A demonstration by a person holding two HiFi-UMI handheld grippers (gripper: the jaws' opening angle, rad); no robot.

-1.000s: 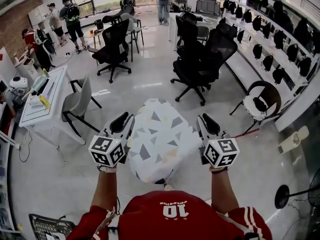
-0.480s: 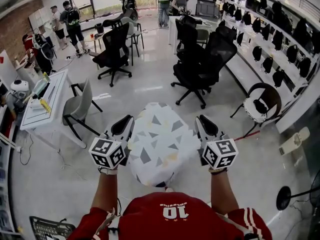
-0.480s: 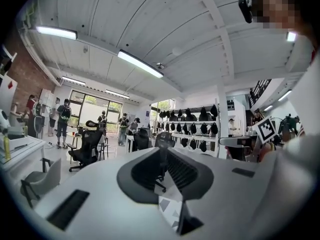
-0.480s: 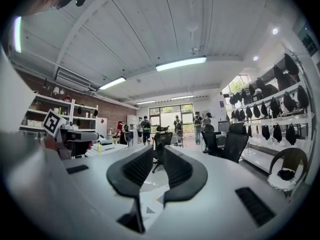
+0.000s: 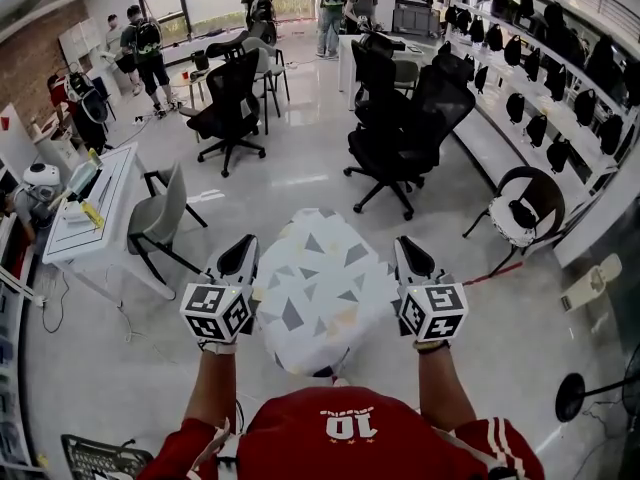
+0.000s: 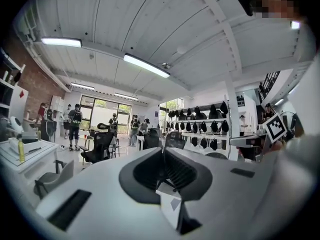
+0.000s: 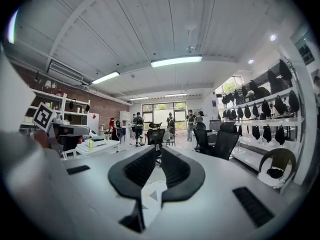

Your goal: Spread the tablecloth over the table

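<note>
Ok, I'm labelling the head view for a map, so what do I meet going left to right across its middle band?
white desk → grey chair → left hand-held gripper → patterned tablecloth → right hand-held gripper → round-backed chair

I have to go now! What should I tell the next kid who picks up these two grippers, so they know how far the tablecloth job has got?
Left gripper: its jaws have just been closing and are shut on the left edge of the tablecloth.
Right gripper: its jaws have just been closing too. A narrow gap shows between them, with the cloth's right edge inside, not yet pinched.
Tablecloth: draped over the table, which is hidden beneath it, and it looks rumpled.
Done: the cloth is on the table.
Left to do: finish the right grip, then probably pull both edges to smooth it.
</note>
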